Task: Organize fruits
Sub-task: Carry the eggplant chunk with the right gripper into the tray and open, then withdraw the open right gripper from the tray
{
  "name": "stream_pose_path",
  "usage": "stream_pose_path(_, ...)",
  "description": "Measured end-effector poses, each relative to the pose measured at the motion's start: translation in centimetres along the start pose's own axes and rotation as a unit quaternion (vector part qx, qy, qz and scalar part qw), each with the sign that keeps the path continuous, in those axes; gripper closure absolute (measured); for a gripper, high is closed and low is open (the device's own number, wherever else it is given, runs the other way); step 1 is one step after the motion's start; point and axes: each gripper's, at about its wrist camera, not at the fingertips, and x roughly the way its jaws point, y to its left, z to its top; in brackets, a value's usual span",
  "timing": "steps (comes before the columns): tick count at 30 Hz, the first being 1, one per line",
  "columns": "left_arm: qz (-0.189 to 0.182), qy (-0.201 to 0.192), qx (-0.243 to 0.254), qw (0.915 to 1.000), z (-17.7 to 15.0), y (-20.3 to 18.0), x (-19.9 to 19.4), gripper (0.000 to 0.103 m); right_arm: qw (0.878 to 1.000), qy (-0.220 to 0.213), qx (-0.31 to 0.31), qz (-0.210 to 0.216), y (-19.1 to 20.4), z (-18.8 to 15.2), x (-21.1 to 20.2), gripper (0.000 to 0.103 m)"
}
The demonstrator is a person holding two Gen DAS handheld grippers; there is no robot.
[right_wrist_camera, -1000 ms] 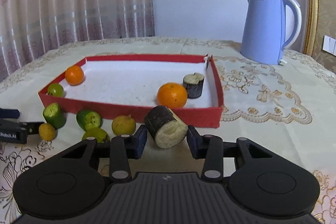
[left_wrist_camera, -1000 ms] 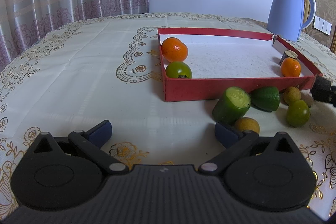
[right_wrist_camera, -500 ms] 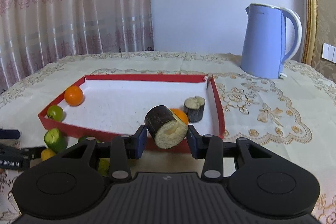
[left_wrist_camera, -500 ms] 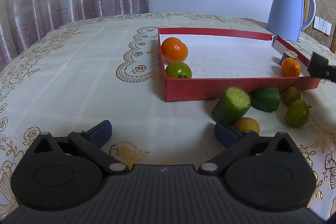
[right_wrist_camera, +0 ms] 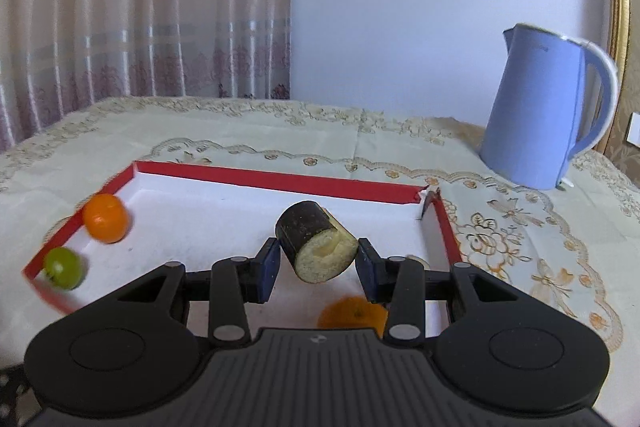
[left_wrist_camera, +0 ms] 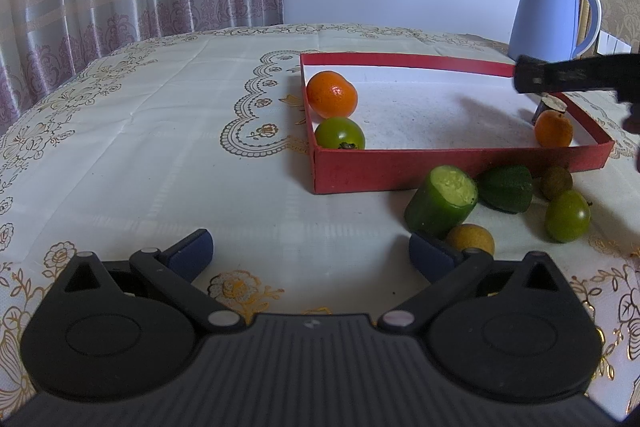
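**A:** From your left wrist: where are the loose fruits?

**B:** Just outside the red tray [left_wrist_camera: 460, 169], at its near wall, beside your left gripper [left_wrist_camera: 310, 251], whose jaws stand wide apart and empty. The cut green piece [left_wrist_camera: 442, 205] points its cut end towards the tray. The kettle [left_wrist_camera: 550, 17] carries small writing, too faint to read.

**A:** And the right wrist?

**B:** Your right gripper [right_wrist_camera: 316, 265] is clamped on the dark cut chunk [right_wrist_camera: 316, 241], above the tray floor [right_wrist_camera: 208, 215], long axis slanting away to the left.

Patterned tablecloth [left_wrist_camera: 160, 147] under red tray [left_wrist_camera: 440, 169], kettle [right_wrist_camera: 540, 115], loose fruit [left_wrist_camera: 568, 217].
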Motion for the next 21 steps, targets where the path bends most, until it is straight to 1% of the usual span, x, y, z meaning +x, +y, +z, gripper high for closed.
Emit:
stream_pose_path(5, 0.0, 0.0, 0.0, 1.0, 0.0, 0.0, 0.0, 0.0, 0.999, 0.034, 0.001, -0.008, 0.1, 0.2, 2.9, 0.063)
stream_pose_path(10, -0.001, 0.0, 0.0, 1.0, 0.0, 0.0, 0.0, 0.0, 0.998, 0.06, -0.002, -0.01, 0.3, -0.2, 4.4, 0.063)
stream_pose_path(17, -0.001, 0.0, 0.0, 1.0, 0.0, 0.0, 0.0, 0.0, 0.998, 0.059, -0.001, -0.009, 0.3, -0.4, 4.4, 0.061)
stream_pose_path(19, -0.001, 0.0, 0.0, 1.0, 0.0, 0.0, 0.0, 0.0, 0.998, 0.056, 0.005, -0.001, 0.0, -0.4, 4.2, 0.055)
stream_pose_path(21, -0.001, 0.0, 0.0, 1.0, 0.0, 0.0, 0.0, 0.0, 0.998, 0.052, 0.016, 0.01, -0.3, -0.3, 3.6, 0.037)
